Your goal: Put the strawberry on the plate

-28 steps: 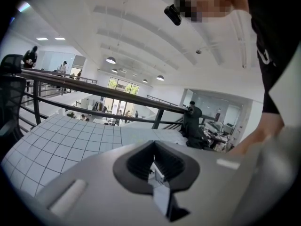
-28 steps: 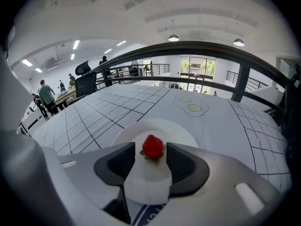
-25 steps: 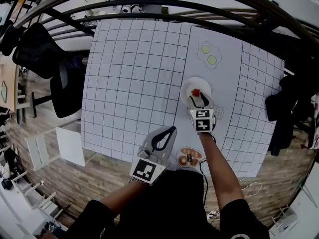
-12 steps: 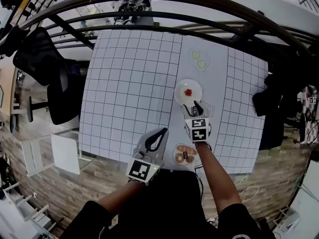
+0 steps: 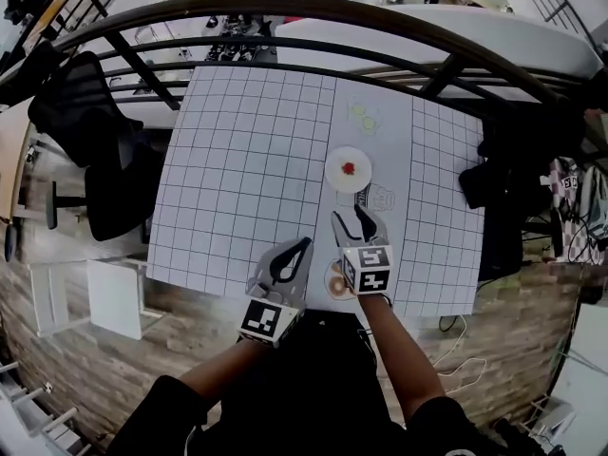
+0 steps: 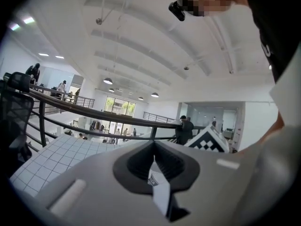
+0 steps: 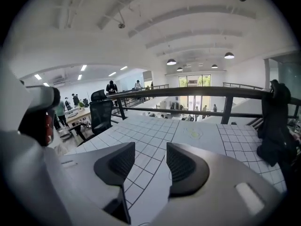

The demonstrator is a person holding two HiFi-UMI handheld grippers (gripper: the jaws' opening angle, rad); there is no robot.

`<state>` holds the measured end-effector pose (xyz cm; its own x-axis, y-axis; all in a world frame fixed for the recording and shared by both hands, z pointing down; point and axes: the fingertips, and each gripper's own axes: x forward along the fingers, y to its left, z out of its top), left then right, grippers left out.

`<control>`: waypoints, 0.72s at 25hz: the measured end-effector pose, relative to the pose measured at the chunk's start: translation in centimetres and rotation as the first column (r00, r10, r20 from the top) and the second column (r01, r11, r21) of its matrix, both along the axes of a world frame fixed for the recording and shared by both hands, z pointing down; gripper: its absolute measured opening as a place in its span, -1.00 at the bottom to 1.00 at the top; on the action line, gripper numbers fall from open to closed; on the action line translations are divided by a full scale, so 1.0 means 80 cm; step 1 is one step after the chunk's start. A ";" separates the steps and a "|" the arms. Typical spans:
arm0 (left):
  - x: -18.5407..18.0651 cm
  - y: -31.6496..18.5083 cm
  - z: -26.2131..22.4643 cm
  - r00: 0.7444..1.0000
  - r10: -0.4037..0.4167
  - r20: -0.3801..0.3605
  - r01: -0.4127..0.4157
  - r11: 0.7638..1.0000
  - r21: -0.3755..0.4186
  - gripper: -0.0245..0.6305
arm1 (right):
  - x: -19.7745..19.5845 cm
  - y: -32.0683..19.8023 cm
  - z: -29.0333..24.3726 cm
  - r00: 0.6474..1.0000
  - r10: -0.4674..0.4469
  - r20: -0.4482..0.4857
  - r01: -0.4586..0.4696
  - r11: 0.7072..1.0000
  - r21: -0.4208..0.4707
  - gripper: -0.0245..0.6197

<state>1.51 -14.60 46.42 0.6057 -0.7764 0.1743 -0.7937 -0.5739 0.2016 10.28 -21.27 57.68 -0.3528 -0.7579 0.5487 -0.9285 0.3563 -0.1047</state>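
Right tool (image 5: 348, 218) pulled back from plate (image 5: 334, 177) toward near edge of desk (image 5: 237, 160); now well apart from plate, jaws spread, nothing between them. Strawberry (image 5: 349, 168) lies on white plate, about middle of desk, slightly toward right edge. Left tool (image 5: 304, 245) hovers over near edge, jaws pressed together, nothing pinched. Judgement: placing looks done. Only retreat of tools seems left, no more carrying needed.

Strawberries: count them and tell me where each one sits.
1. The strawberry lies on the white plate near the middle of the table, beyond the open, empty right tongs. No other shows, though these and the shut left tongs cover some tabletop.
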 end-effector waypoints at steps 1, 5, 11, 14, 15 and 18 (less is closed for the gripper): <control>-0.003 0.008 -0.006 1.000 0.002 0.003 -0.002 1.000 0.013 -0.90 | -0.006 0.012 -0.013 1.000 0.002 0.010 -0.002 1.000 0.015 -0.28; -0.015 0.046 -0.034 1.000 -0.001 -0.007 0.001 0.997 0.072 -0.90 | -0.024 0.058 -0.061 1.000 0.000 0.024 -0.002 0.997 0.080 -0.34; -0.029 0.105 -0.063 1.000 0.002 -0.027 0.001 0.991 0.131 -0.90 | -0.031 0.123 -0.122 1.000 0.011 0.020 -0.014 0.985 0.172 -0.39; -0.028 0.134 -0.067 0.999 0.013 -0.030 -0.009 0.991 0.134 -0.90 | -0.030 0.160 -0.139 0.999 0.030 0.028 -0.035 0.980 0.196 -0.49; -0.025 0.143 -0.066 0.999 0.018 -0.028 -0.014 0.991 0.132 -0.90 | -0.029 0.172 -0.143 0.999 0.033 0.031 -0.039 0.979 0.200 -0.53; -0.013 0.169 -0.067 0.999 0.019 -0.029 -0.015 0.992 0.127 -0.90 | -0.020 0.208 -0.155 0.998 0.045 0.047 -0.054 0.975 0.216 -0.71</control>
